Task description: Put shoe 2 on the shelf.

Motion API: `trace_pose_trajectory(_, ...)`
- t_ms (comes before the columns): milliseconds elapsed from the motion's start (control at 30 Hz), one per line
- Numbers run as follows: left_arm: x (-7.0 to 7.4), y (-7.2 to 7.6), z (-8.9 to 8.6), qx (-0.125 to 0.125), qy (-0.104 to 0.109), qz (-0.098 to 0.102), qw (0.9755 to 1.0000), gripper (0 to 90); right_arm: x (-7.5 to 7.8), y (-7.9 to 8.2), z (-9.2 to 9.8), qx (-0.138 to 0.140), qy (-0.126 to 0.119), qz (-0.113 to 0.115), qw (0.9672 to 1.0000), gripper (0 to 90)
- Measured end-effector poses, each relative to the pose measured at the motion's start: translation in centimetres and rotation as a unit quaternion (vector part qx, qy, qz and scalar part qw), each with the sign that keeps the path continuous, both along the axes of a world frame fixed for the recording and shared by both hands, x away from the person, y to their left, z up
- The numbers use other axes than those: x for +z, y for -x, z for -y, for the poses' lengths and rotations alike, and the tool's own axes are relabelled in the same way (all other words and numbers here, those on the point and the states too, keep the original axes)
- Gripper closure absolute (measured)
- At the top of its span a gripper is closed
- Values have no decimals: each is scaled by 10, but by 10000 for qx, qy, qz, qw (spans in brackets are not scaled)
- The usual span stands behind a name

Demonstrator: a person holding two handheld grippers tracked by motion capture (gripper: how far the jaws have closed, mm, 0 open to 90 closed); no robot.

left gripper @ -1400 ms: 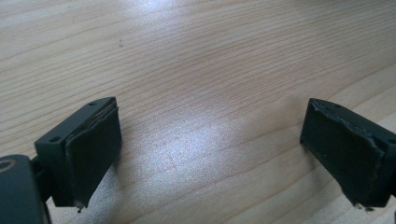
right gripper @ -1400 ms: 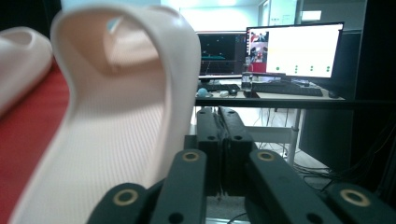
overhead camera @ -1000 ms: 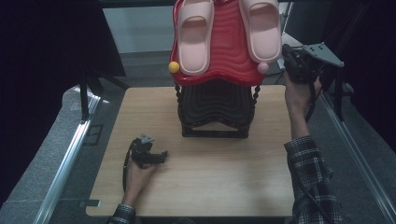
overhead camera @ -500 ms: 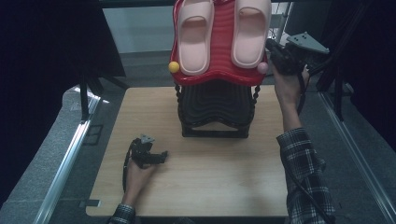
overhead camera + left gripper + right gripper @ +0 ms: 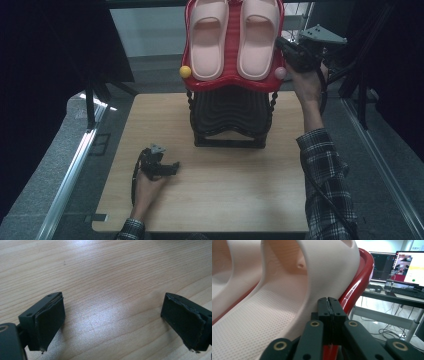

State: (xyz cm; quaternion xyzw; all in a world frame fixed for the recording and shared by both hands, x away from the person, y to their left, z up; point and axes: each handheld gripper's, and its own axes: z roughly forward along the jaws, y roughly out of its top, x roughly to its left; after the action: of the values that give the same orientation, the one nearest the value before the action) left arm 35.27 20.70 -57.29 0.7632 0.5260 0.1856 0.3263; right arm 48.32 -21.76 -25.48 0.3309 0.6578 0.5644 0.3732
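Two pink slippers lie side by side on the red top shelf point(image 5: 232, 85) of a shoe rack, the left slipper point(image 5: 207, 37) and the right slipper point(image 5: 257, 35). My right gripper point(image 5: 280, 44) is raised at the shelf's right edge, shut with nothing between its jaws. In the right gripper view its closed tip point(image 5: 328, 301) sits right at the outer side of the right slipper point(image 5: 294, 290), beside the red rim point(image 5: 359, 280). My left gripper point(image 5: 172, 167) rests low on the wooden table point(image 5: 225, 200), open and empty point(image 5: 112, 320).
Black lower shelves point(image 5: 232, 115) stand under the red one at the table's far middle. A yellow ball point(image 5: 185, 71) and a pink ball point(image 5: 280, 73) cap the shelf's front corners. Metal rails run along both table sides. Monitors point(image 5: 404, 262) stand on a desk behind the rack.
My right gripper has moved left and up to the shelf's right edge. The right slipper has shifted left, from overhanging that edge to lying close beside the left one. The left hand stayed still.
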Motion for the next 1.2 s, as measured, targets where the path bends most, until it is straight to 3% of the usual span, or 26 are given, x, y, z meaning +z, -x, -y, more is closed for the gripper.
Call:
trace_pose_trajectory(67, 0, 0, 0, -2, -2, 0, 10000, 52, -2, 1, 3, -50, -33, 56, 10000, 828)
trace_pose_trajectory(267, 0, 0, 0, -3, -3, 3, 10000, 52, -10, 7, 17, -425, -179, 324, 9984, 492)
trace_pose_trajectory(400, 0, 0, 0, 6, 2, 21, 10000, 52, -18, 8, 29, -576, -209, 359, 9975, 361)
trace_pose_trajectory(533, 0, 0, 0, 8, 3, 22, 10000, 52, -28, 11, 37, -725, -181, 289, 9968, 275)
trace_pose_trajectory(833, 0, 0, 0, 4, 0, 24, 10000, 52, -58, 18, 56, -800, -173, 83, 9966, 180)
trace_pose_trajectory(1200, 0, 0, 0, 11, 1, 24, 10000, 52, -105, 32, 74, -667, -281, -592, 9956, 99)
